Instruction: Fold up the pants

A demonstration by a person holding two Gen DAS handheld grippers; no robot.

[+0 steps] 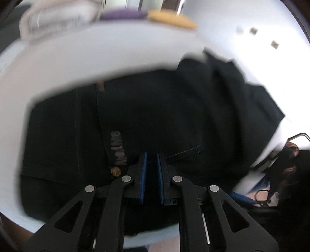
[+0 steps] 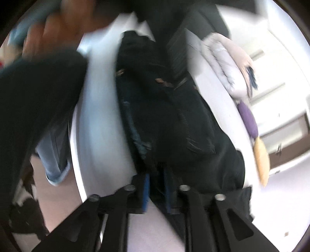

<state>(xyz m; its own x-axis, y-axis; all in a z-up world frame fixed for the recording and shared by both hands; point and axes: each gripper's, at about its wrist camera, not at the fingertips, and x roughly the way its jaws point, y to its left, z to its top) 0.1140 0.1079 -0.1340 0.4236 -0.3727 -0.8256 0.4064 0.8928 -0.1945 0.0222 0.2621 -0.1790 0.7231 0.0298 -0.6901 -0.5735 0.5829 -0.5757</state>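
Blurrily, pants point(image 1: 155, 116) label unreadable, left tool point(image 1: 151, 155) barely apart, right tool point(image 2: 157, 176) seemingly clamping pants.

The left hand-held gripper point(image 1: 151, 155) sits low over dark pants point(image 1: 155, 116), its two blue-padded fingers point(image 1: 143, 174) parallel with a narrow gap between them; whether cloth is pinched there cannot be told. Just left of the fingers run a printed label strip point(image 1: 118, 148) and a brass button point(image 1: 115, 171). A stitched pocket edge point(image 1: 184, 152) lies just right. Beyond the pants spreads the white tabletop point(image 1: 96, 58), with blurred white point(image 1: 58, 17), purple point(image 1: 124, 14) and yellow items point(image 1: 172, 19) at its far edge.
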